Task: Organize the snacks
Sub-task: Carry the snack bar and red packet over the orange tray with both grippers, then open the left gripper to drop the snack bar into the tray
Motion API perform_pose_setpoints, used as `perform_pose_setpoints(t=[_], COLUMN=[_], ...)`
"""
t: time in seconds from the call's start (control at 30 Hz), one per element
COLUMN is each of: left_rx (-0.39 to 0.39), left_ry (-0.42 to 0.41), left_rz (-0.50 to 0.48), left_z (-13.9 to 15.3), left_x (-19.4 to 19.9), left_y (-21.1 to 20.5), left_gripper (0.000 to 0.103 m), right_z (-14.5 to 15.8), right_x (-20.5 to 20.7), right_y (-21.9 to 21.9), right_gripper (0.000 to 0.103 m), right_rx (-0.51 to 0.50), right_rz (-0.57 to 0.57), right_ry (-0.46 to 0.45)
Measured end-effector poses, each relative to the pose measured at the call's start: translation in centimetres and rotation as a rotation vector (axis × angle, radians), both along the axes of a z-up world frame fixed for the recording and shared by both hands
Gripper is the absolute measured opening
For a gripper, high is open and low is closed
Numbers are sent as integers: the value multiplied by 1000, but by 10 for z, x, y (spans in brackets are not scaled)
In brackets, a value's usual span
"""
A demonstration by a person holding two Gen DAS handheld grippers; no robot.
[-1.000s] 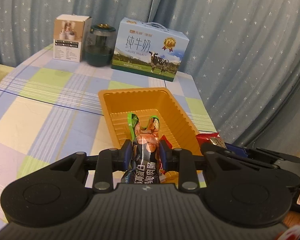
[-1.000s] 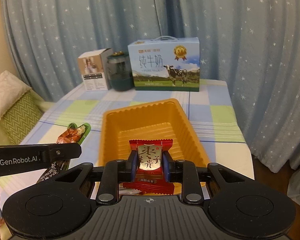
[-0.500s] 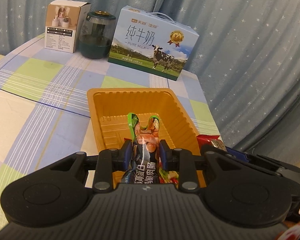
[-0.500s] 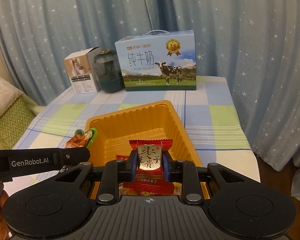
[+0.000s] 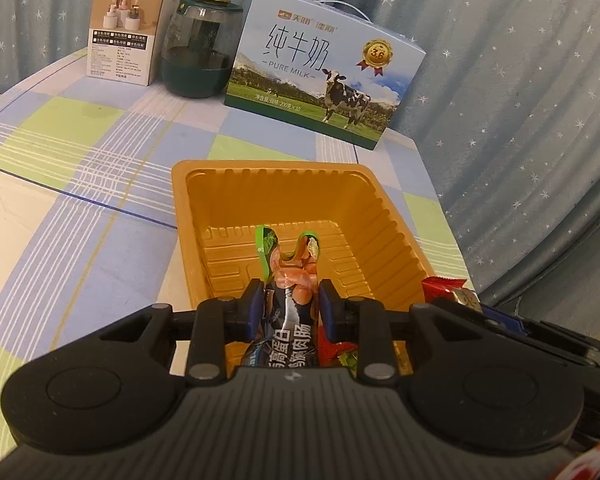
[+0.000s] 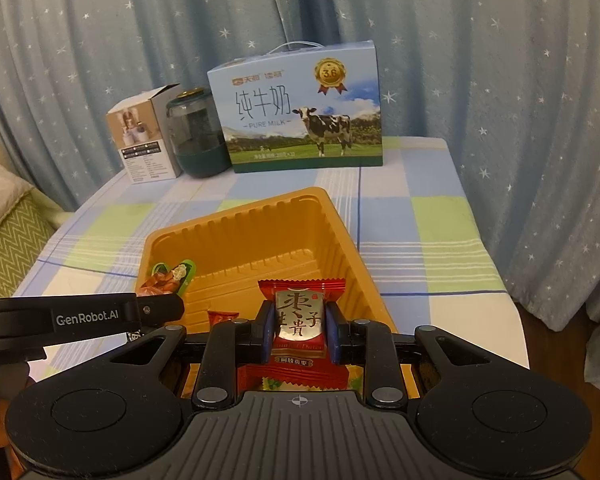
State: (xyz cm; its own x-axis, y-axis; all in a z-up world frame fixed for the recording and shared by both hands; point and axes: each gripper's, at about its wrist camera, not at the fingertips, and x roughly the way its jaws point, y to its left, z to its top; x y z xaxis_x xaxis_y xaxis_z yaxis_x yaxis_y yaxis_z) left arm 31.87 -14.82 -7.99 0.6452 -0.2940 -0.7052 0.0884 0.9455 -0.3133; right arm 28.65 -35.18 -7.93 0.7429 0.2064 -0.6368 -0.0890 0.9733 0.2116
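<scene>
An orange plastic tray [image 5: 376, 216] [image 6: 340, 232] sits on the checked tablecloth. My left gripper [image 5: 288, 308] is shut on a sausage snack pack [image 5: 288, 276] with a green top, held above the tray's near end. My right gripper [image 6: 298, 330] is shut on a red jujube candy packet [image 6: 300, 316], also above the tray's near end. The left gripper and its sausage pack [image 6: 168, 276] show at the left of the right wrist view. A few wrapped candies [image 6: 222, 316] lie in the tray's near end, partly hidden by the grippers.
At the back of the table stand a milk carton box [image 5: 324, 68] [image 6: 300, 108], a dark green glass jar [image 5: 200, 44] [image 6: 198, 132] and a small white box [image 5: 134, 36] [image 6: 144, 136]. Blue starred curtains hang behind. A cushioned seat [image 6: 8, 232] is left of the table.
Both grippers have moved forward and over the tray, each still holding its snack. The tray and the back boxes now look closer.
</scene>
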Motion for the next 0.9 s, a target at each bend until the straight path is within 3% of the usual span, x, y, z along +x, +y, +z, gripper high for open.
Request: perform_pose_setpoints(t=[0.03, 0.13, 0.4, 0.9], left_rx=[-3, -7, 33, 74], left_ry=[4, 5, -45, -43], left_rz=[0, 0, 27, 12], left_z=[-2, -2, 9, 10], left_x=[2, 4, -6, -19], left_y=[0, 3, 18, 31], left_gripper=[26, 39, 39, 40], right_z=[0, -1, -1, 6], right_x=[0, 0, 1, 10], right_y=[0, 2, 4, 28], right_gripper=[27, 27, 27, 27], right_rx=[1, 3, 6, 15], right_rz=[0, 3, 11, 51], right_ry=[0, 1, 4, -1])
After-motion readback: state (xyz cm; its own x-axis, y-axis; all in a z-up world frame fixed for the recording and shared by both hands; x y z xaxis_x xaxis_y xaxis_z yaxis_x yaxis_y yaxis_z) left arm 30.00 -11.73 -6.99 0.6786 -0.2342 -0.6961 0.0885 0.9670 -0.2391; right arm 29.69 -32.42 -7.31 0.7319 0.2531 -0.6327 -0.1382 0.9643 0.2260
